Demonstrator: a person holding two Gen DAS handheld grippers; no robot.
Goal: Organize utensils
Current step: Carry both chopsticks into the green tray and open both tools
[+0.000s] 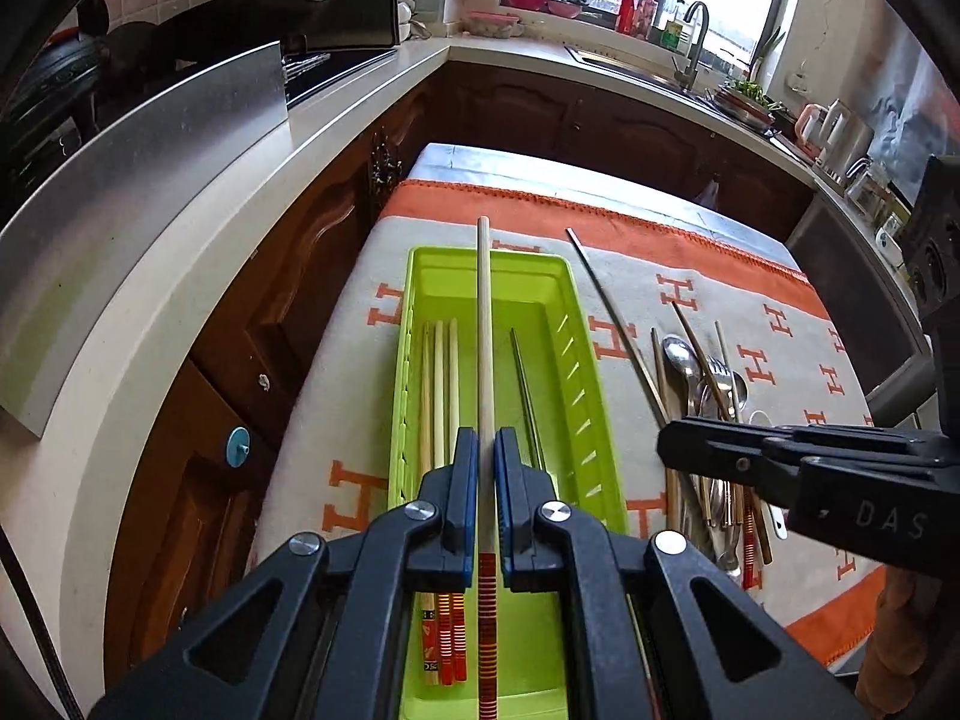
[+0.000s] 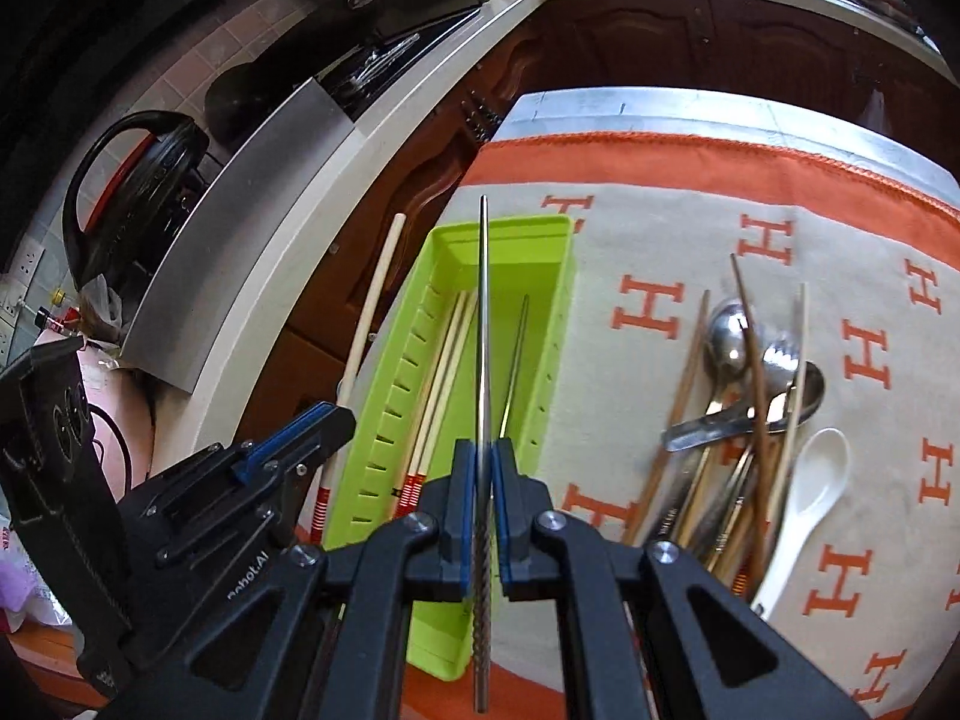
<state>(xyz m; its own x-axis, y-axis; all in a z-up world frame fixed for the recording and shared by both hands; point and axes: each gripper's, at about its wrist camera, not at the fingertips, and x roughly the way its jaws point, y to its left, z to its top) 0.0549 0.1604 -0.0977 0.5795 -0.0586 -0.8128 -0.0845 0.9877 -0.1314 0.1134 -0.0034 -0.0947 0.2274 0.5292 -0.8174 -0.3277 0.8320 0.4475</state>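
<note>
Showing two hand-held grippers above a desk (image 1: 456, 159) covered by a grey cloth (image 2: 630, 240) with orange H motifs and an orange border. Left gripper (image 1: 486, 450): jaws closed nearly together on a pale wooden chopstick (image 1: 485, 330) with a red-and-yellow banded end; the stick runs straight forward between the blue pads over the green tray (image 1: 591, 384), lengthwise, its tip reaching past the tray's far rim. In the right wrist view the same stick appears beside the tray's left wall. Right gripper (image 2: 485, 468): jaws likewise closed on a metal chopstick (image 2: 483, 312) with a ridged rear section, held lengthwise above the tray. Tray contents: three wooden chopsticks (image 1: 439, 384) with red-patterned ends lying side by side along the left wall, and one metal chopstick (image 1: 528, 396) lying nearer the right wall. To the right of the tray, on the cloth, a loose pile of utensils (image 2: 738, 396): metal spoons, a fork, brown and pale chopsticks crossing one another, and a white ceramic spoon (image 2: 810, 492) at its right edge. Behind the desk run dark wooden cabinets (image 1: 528, 102), a pale countertop and a sink faucet (image 1: 693, 42) beneath a window.
</note>
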